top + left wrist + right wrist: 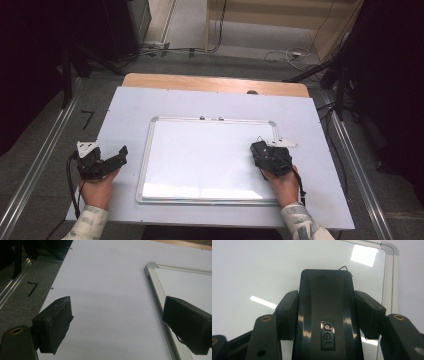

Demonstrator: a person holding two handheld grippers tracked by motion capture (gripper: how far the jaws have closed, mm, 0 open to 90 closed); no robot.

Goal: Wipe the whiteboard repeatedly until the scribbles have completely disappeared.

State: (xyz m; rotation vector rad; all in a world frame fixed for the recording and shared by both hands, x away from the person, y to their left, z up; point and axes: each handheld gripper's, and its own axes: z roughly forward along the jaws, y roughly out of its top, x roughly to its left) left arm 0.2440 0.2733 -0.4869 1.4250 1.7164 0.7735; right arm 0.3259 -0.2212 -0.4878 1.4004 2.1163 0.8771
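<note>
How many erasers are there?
1. The black eraser is clamped between the jaws of the right gripper, above the right part of the whiteboard. The left gripper holds nothing.

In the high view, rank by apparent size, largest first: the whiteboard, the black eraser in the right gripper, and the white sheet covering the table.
1. white sheet, largest; it spreads past the board on all sides.
2. whiteboard, lying on that sheet.
3. black eraser, smallest; it is clamped in the right gripper and partly hidden, so its full outline is unsure.
</note>
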